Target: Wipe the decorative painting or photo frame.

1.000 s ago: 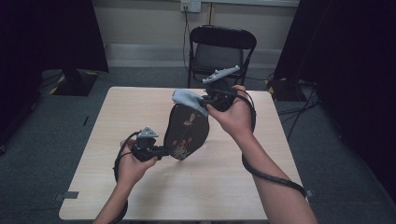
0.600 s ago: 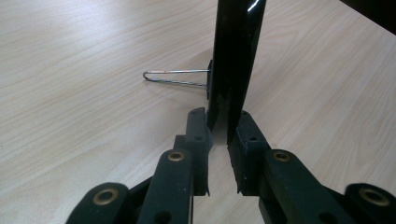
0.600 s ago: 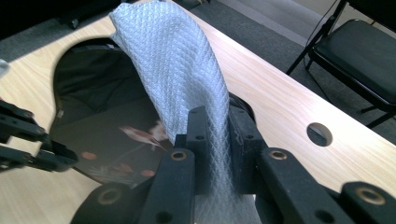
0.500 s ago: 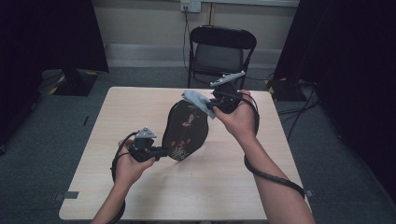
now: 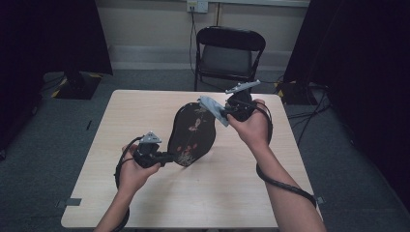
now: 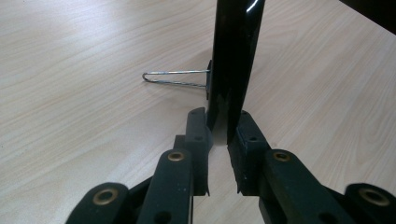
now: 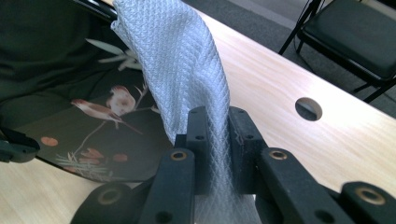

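Note:
A black lacquered tray (image 5: pixel 192 134) painted with birds and flowers stands tilted on edge above the table (image 5: pixel 140 113). My left gripper (image 5: pixel 167 157) is shut on its lower rim; in the left gripper view the pads (image 6: pixel 201 130) clamp the glossy black edge (image 6: pixel 233 56), and a wire hook (image 6: pixel 175 78) sticks out of the tray's back. My right gripper (image 5: pixel 225 113) is shut on a grey woven cloth (image 5: pixel 212 108), held at the tray's upper right rim. In the right gripper view the cloth (image 7: pixel 182 60) hangs over the painted face (image 7: pixel 98 109).
The light wooden table has a round cable hole (image 7: pixel 308 108) near its far edge. A black folding chair (image 5: pixel 231 53) stands behind the table. Dark curtains hang at both sides, and cables lie on the carpet at the right.
My right gripper has carried the cloth to the right and slightly down along the tray's upper edge. The left gripper and the tray's lower rim have stayed in place.

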Demonstrator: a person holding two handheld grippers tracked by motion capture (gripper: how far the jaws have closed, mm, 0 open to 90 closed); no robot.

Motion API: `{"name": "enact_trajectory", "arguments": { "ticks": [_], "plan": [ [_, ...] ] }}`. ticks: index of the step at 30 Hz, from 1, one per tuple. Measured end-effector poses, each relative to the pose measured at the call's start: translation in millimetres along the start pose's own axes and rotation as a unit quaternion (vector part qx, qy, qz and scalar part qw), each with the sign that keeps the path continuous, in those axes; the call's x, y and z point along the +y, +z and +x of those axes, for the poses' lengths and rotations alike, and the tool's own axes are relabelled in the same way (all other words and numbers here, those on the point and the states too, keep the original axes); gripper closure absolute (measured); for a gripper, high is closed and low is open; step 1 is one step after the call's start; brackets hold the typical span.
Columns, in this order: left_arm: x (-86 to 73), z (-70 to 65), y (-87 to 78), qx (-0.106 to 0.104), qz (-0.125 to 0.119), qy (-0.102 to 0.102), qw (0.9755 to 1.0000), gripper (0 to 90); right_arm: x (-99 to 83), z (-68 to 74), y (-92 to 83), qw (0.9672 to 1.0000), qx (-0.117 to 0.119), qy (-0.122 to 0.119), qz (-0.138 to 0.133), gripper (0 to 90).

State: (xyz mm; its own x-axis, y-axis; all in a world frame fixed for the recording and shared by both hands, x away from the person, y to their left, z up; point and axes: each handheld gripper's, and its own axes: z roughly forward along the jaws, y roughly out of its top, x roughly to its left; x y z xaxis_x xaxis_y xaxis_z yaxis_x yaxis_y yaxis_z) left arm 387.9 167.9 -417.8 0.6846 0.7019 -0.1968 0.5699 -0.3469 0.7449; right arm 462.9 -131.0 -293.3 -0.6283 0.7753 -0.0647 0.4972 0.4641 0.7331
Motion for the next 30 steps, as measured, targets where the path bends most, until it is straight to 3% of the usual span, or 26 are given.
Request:
{"name": "enact_trajectory", "arguments": {
  "ticks": [9,19,30],
  "plan": [
    [0.5,-0.7,0.0,-0.001,0.000,0.002,1.0000,78.7,-11.1,-7.3,6.4,0.9998,-0.011,0.006,0.016,80.5],
    [0.4,-0.5,0.1,0.000,-0.001,0.001,1.0000,78.7,-17.0,-5.6,10.7,0.9996,-0.017,-0.001,0.023,80.5],
    [0.2,-0.3,0.2,0.000,-0.001,-0.002,1.0000,78.6,-36.7,-11.3,23.1,0.9986,-0.022,0.015,0.045,80.5]
  ]
}}
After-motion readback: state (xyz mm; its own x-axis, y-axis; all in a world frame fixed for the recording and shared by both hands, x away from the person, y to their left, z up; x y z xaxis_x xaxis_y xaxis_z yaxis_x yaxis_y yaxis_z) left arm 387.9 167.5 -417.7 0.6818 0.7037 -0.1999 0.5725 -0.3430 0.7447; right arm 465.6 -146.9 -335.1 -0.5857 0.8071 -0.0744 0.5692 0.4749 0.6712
